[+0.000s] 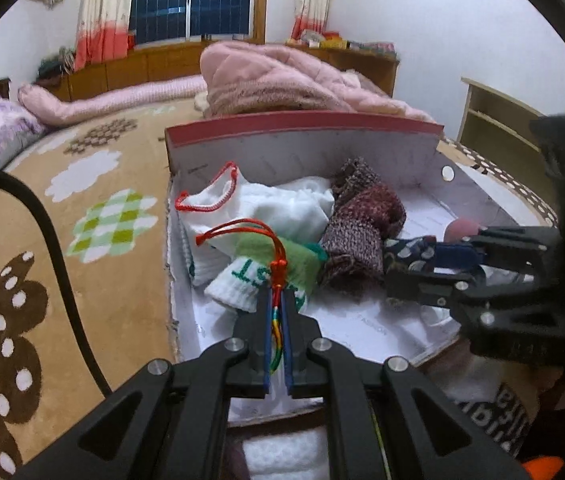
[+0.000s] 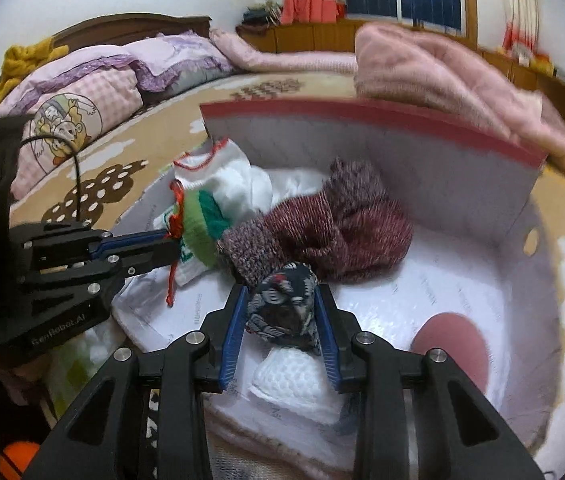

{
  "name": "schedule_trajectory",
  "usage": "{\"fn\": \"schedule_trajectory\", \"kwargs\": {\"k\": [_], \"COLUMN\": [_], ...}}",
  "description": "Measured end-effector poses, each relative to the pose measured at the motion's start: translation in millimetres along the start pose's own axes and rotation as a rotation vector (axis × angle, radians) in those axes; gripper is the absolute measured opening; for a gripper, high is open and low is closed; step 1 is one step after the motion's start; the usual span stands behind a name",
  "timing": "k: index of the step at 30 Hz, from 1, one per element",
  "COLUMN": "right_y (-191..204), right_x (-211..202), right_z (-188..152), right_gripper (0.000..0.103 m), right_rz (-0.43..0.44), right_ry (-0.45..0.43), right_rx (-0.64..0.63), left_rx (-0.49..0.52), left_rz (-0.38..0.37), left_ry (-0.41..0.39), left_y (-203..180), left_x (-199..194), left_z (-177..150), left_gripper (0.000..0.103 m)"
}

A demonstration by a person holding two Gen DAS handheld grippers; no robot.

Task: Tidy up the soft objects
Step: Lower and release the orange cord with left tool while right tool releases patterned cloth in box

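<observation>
A bedroom at night: a tan flower-patterned bedspread (image 1: 82,280) carries a white open box (image 1: 302,148) of socks and pouches. The left gripper (image 1: 278,300), at six o'clock, pinches a red cord (image 1: 242,226); the right gripper (image 2: 282,304) clamps a dark patterned cloth (image 2: 286,300).

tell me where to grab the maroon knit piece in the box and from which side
Grip the maroon knit piece at its raised folded hump, coming from above. It lies bunched on the white box floor with the back wall close behind, and socks crowd its left.
</observation>
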State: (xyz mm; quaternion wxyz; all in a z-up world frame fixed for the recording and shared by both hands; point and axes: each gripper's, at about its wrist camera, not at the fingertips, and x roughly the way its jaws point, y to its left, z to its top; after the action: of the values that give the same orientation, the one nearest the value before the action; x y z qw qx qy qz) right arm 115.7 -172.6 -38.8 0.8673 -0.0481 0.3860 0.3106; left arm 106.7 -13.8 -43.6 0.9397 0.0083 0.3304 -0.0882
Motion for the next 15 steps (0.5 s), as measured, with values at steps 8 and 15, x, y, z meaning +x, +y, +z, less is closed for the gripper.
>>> {"fn": "schedule_trajectory", "kwargs": {"k": [8, 15], "right_y": [-0.3, -0.5], "right_x": [11.5, 9.8], "right_z": [-1.4, -1.6], "right_gripper": [0.037, 0.037], "right_rz": [0.001, -0.003], "right_ry": [0.048, 0.04], "right_rx": [-0.011, -0.012], "left_rx": [0.011, 0.021], "left_rz": [0.008, 0.011], "left_ry": [-0.018, -0.022], "left_y": [-2.5, -4.2], "left_x": [-0.4, -1.5], "left_z": [-2.6, -3.7], "left_gripper": [0.004, 0.003]}}
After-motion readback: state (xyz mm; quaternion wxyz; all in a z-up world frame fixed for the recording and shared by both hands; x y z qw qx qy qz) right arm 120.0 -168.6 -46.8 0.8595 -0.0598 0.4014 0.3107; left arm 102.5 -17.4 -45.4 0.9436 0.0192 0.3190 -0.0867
